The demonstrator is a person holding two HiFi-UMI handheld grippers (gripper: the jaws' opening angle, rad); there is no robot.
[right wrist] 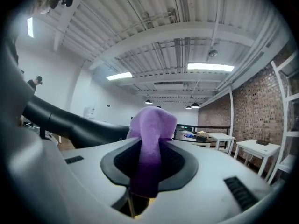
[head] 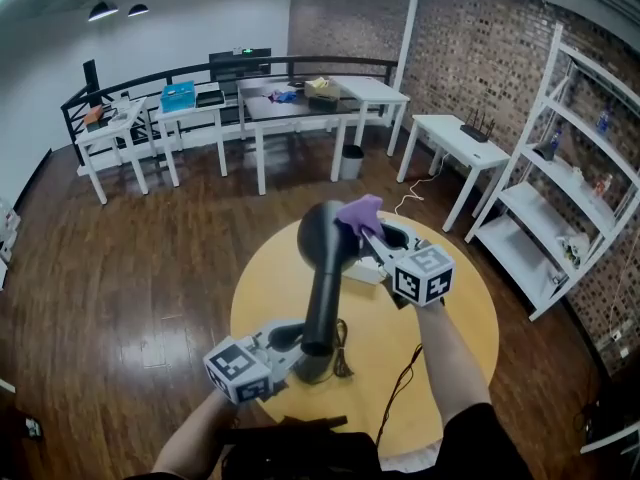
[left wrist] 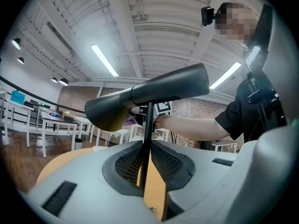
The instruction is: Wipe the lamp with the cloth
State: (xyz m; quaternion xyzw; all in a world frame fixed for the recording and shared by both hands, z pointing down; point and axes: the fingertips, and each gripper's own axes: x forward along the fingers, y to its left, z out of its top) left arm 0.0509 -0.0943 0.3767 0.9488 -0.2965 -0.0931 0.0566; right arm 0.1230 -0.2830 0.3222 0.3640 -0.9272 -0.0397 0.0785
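Lamp [head: 322, 298] (one, black), one purple cloth [head: 360, 211], two hand-held grippers [head: 301, 351] [head: 367, 232].

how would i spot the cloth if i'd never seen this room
Find the round yellow table in the middle of the room, with a black lamp standing on it. At the lamp's head, the right gripper pinches the cloth. It is the only purple, soft thing at that table.
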